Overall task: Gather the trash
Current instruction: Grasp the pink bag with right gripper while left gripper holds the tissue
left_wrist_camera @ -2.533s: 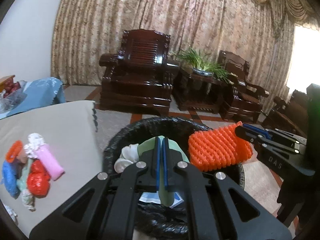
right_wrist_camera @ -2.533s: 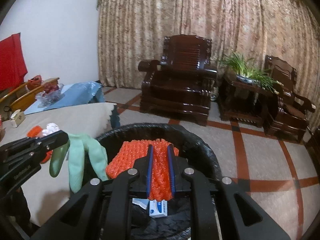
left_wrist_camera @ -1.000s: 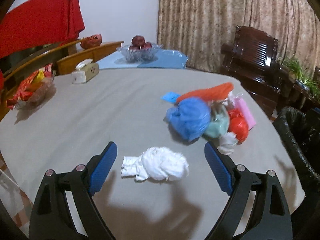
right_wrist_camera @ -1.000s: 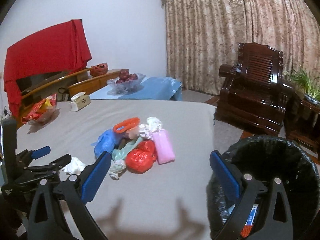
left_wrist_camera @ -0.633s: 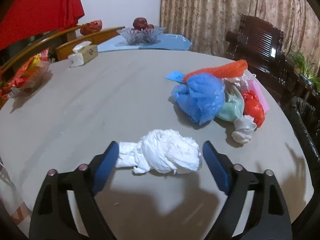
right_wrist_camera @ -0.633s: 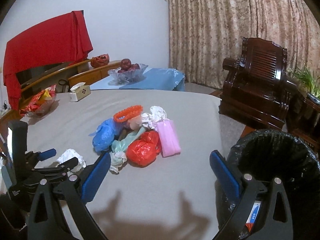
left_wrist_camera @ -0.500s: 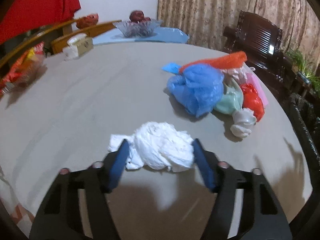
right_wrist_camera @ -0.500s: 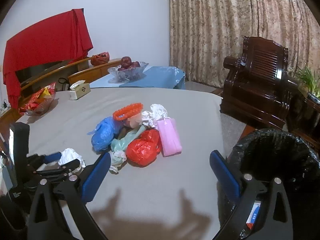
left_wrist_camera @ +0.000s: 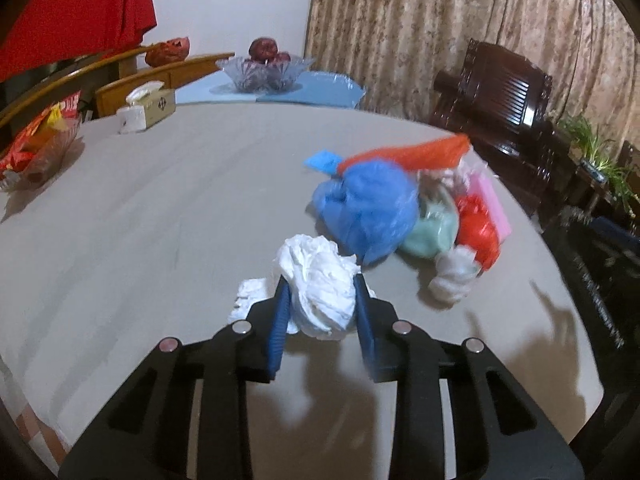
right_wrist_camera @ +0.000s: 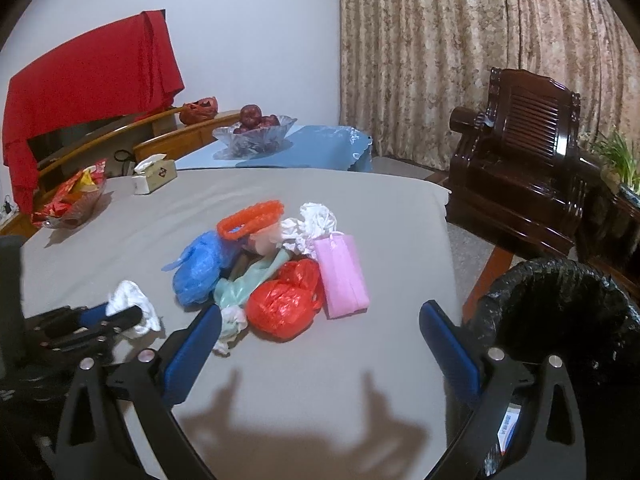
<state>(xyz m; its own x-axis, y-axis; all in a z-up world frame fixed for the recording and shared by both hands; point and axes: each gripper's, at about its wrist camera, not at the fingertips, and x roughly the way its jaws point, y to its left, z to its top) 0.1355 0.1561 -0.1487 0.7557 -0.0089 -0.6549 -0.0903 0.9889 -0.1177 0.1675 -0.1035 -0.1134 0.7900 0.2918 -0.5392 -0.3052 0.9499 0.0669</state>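
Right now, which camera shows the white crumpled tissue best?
The left wrist view: the white tissue fills the middle, squeezed between the left gripper pads. In the right wrist view it is small, at the left edge, partly hidden by that gripper.

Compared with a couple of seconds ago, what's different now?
Both grippers dropped the green glove and orange netting at the bin and swung to the table. The left gripper has just been closing around the white wad; the right gripper stands open. The trash pile is unmoved.
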